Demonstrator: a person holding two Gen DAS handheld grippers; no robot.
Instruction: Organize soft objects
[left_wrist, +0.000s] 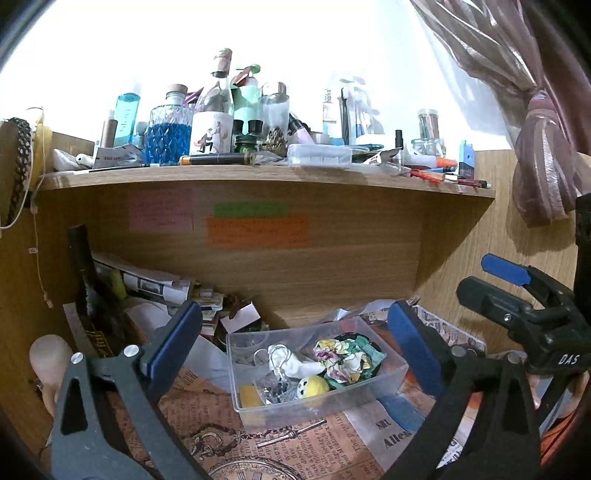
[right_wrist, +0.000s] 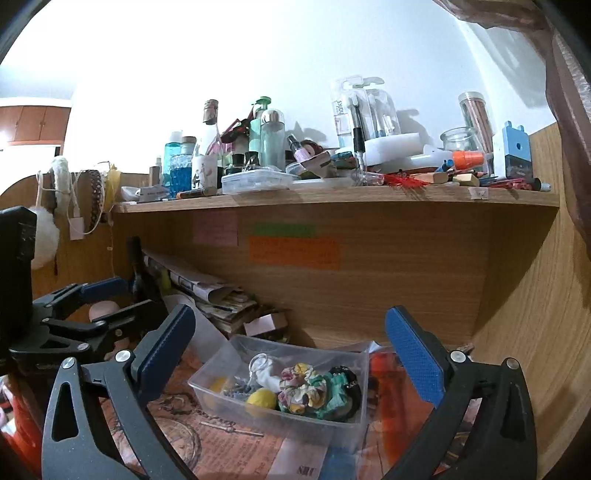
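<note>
A clear plastic box (left_wrist: 391, 373) sits on the newspaper-covered desk under the shelf. It holds a floral scrunchie (left_wrist: 347, 360), a green scrunchie, a black one, a yellow plush ball (left_wrist: 314, 386), a white soft piece and small bits. My left gripper (left_wrist: 295, 343) is open and empty, just in front of the box. My right gripper (right_wrist: 291, 354) is open and empty, also in front of the box (right_wrist: 221, 373), with the floral scrunchie (right_wrist: 301, 384) and yellow ball (right_wrist: 260, 400) between its fingers in view. The right gripper also shows in the left wrist view (left_wrist: 517, 280).
A wooden shelf (left_wrist: 258, 177) above carries several bottles, jars and pens. Folded newspapers and card boxes (left_wrist: 166, 288) pile at the back left. Wooden walls close both sides. A curtain (left_wrist: 543, 158) hangs at right. A white puff (right_wrist: 44, 236) hangs at left.
</note>
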